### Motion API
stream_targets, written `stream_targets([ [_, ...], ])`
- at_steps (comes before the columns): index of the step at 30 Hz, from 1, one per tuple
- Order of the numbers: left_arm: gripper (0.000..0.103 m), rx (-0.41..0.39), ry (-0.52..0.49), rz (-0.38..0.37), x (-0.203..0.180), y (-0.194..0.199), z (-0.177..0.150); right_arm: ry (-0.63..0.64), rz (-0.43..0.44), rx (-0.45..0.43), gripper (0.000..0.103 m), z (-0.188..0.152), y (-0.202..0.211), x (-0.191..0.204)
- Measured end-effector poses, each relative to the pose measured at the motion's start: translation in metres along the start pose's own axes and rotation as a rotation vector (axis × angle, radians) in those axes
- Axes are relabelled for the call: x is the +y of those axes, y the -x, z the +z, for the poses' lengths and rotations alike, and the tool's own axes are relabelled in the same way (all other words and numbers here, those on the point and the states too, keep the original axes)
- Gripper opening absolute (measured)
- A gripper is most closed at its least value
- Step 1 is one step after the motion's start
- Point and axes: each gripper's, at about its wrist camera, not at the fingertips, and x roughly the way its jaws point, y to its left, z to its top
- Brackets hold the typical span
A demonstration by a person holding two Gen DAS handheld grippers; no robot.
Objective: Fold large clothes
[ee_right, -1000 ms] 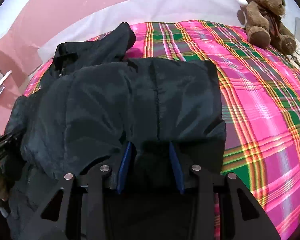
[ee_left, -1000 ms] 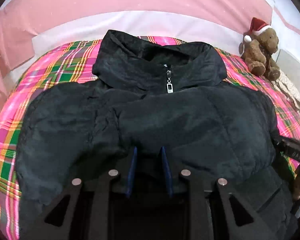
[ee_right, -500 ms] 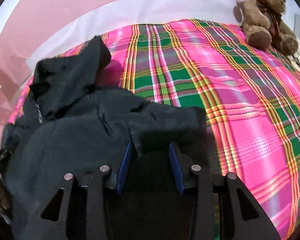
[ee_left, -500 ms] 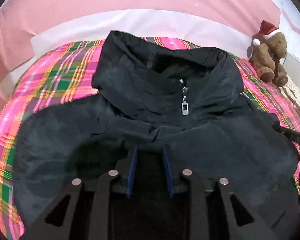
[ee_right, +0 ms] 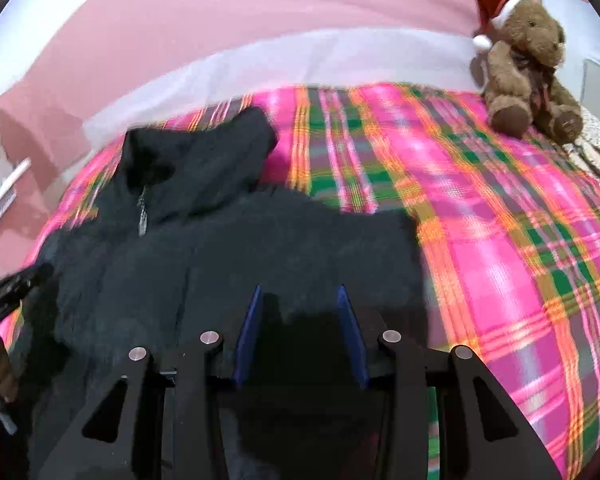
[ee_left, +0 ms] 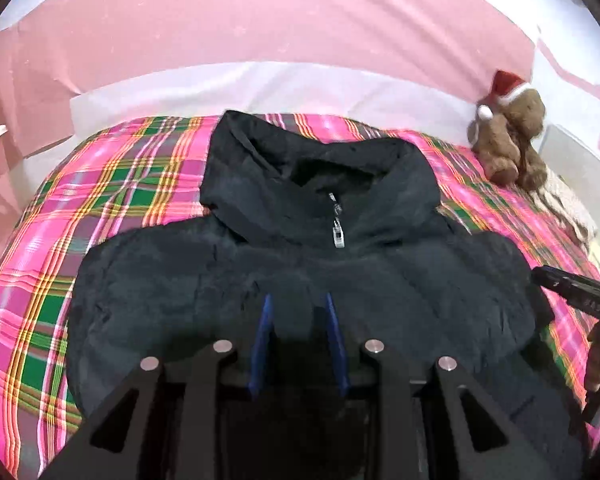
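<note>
A black padded jacket (ee_left: 260, 272) lies front up on the plaid bed cover (ee_left: 100, 208), collar and hood at the far end and a silver zip pull (ee_left: 338, 236) at the neck. My left gripper (ee_left: 299, 312) is shut on a fold of the jacket's near edge, with dark fabric filling the gap between its blue pads. In the right wrist view the jacket (ee_right: 260, 240) spreads to the left, and my right gripper (ee_right: 300, 300) is shut on the jacket's near edge as well. Each view shows the other gripper and a hand at its side edge.
A brown teddy bear (ee_right: 528, 64) in a red Santa hat sits at the bed's far right corner. A white band of bedding (ee_left: 260, 88) and a pink wall run behind the bed. Bare plaid cover (ee_right: 500, 240) lies right of the jacket.
Both grippers carried the held jacket edge toward the collar, then lifted slightly. The tall fold before them has sunk, and more plaid cover shows beside the jacket.
</note>
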Motion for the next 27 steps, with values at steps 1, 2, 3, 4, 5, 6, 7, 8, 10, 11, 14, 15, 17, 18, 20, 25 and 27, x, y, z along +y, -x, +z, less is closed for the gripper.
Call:
stream_targets([
  [1, 0.030, 0.028, -0.008, 0.015, -0.001, -0.008, -0.004, 0.010, -0.007, 0.030, 0.040, -0.005, -0.010, 0.004],
  [2, 0.030, 0.061, -0.002, 0.021, 0.000, -0.019, -0.008, 0.018, -0.018, 0.055, 0.040, -0.010, -0.020, 0.005],
  [3, 0.034, 0.086, 0.012, 0.012, 0.003, -0.028, -0.012, 0.024, -0.023, 0.069, 0.040, -0.014, -0.029, 0.007],
  [4, 0.035, 0.088, 0.020, 0.009, 0.005, -0.032, -0.013, 0.024, -0.027, 0.069, 0.040, -0.015, -0.031, 0.006],
  [5, 0.035, 0.085, 0.022, 0.011, 0.005, -0.032, -0.013, 0.019, -0.031, 0.067, 0.040, -0.014, -0.030, 0.006],
  [6, 0.035, 0.085, 0.023, 0.014, 0.005, -0.031, -0.012, 0.012, -0.035, 0.070, 0.040, -0.012, -0.028, 0.006],
  [7, 0.035, 0.083, 0.022, 0.018, 0.005, -0.028, -0.011, 0.005, -0.036, 0.071, 0.040, -0.011, -0.025, 0.006],
  [8, 0.035, 0.081, 0.024, 0.022, 0.004, -0.024, -0.010, -0.008, -0.029, 0.066, 0.040, -0.011, -0.017, 0.005],
  [10, 0.035, 0.068, 0.028, 0.019, 0.003, -0.009, -0.011, -0.023, -0.007, 0.042, 0.040, -0.011, 0.000, 0.006],
  [11, 0.035, 0.061, 0.029, 0.015, 0.001, 0.000, -0.013, -0.022, -0.006, 0.025, 0.040, -0.014, 0.011, 0.009],
  [14, 0.035, 0.036, 0.032, 0.001, -0.001, 0.029, -0.017, -0.008, 0.002, -0.026, 0.040, -0.022, 0.042, 0.023],
  [15, 0.035, 0.023, 0.028, -0.004, -0.003, 0.041, -0.019, -0.001, -0.003, -0.044, 0.040, -0.025, 0.053, 0.029],
  [17, 0.035, 0.008, 0.020, -0.009, -0.006, 0.063, -0.022, 0.020, -0.005, -0.080, 0.040, -0.030, 0.073, 0.043],
  [18, 0.035, -0.002, 0.018, -0.016, -0.009, 0.075, -0.024, 0.032, -0.005, -0.092, 0.040, -0.031, 0.081, 0.049],
  [20, 0.035, -0.021, 0.013, -0.029, -0.011, 0.096, -0.029, 0.057, -0.006, -0.126, 0.040, -0.036, 0.102, 0.064],
  [25, 0.039, -0.060, 0.009, -0.048, -0.012, 0.141, -0.037, 0.045, -0.009, -0.188, 0.041, -0.039, 0.146, 0.086],
  [27, 0.039, -0.077, 0.005, -0.047, -0.010, 0.157, -0.038, 0.046, -0.013, -0.203, 0.042, -0.037, 0.158, 0.095],
])
